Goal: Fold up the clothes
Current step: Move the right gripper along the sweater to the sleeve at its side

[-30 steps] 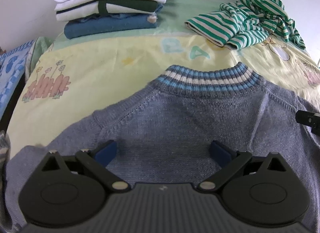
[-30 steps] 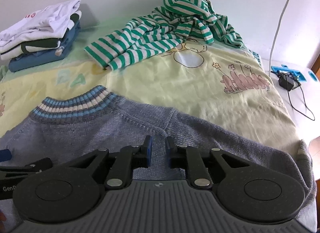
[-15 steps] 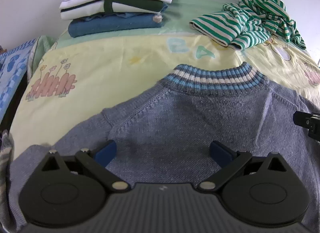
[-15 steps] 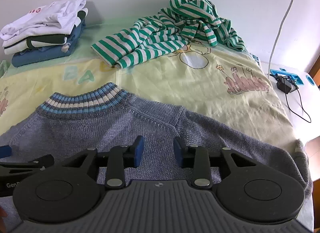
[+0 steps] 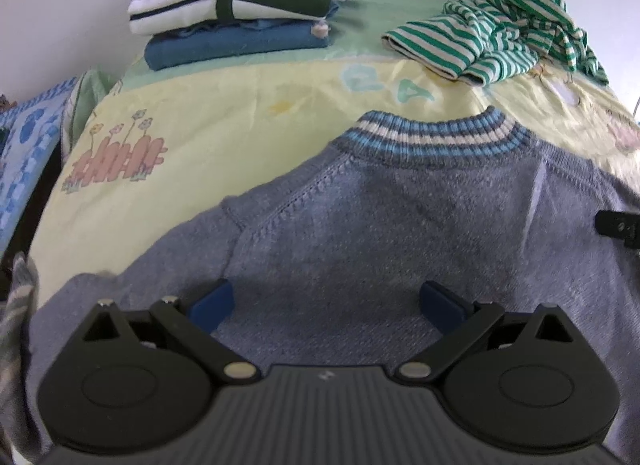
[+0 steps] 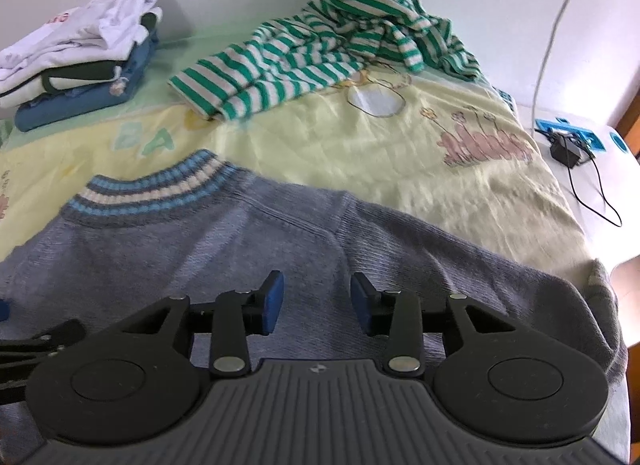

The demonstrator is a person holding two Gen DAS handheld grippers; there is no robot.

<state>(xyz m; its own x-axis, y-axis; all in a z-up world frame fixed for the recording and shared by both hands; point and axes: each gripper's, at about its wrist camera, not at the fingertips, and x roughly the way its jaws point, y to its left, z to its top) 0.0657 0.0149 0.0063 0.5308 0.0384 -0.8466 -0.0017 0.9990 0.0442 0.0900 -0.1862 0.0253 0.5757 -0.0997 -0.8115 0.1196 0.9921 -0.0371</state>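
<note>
Both grippers pointed steeply down over the grey knit sweater (image 5: 400,233), which lay spread flat on the bed's yellow printed sheet (image 5: 224,105) with its blue-and-cream striped collar away from the cameras. The left gripper (image 5: 326,303) held its fingers wide apart above the knit, nothing caught between them. The right gripper (image 6: 316,301) stood narrower, its jaws opening, with only sweater fabric below the gap and the pads not pressing on it.

Pale green letters "BA" (image 6: 146,141) showed on the sheet; further letters could not be made out. The white top of the folded stack (image 5: 236,1) bore a red mark too small to read. A green-striped garment (image 6: 320,45) lay crumpled near the wall. The sweater's hem and sleeve ends were hidden behind the gripper bodies or cut off at the picture edges.
</note>
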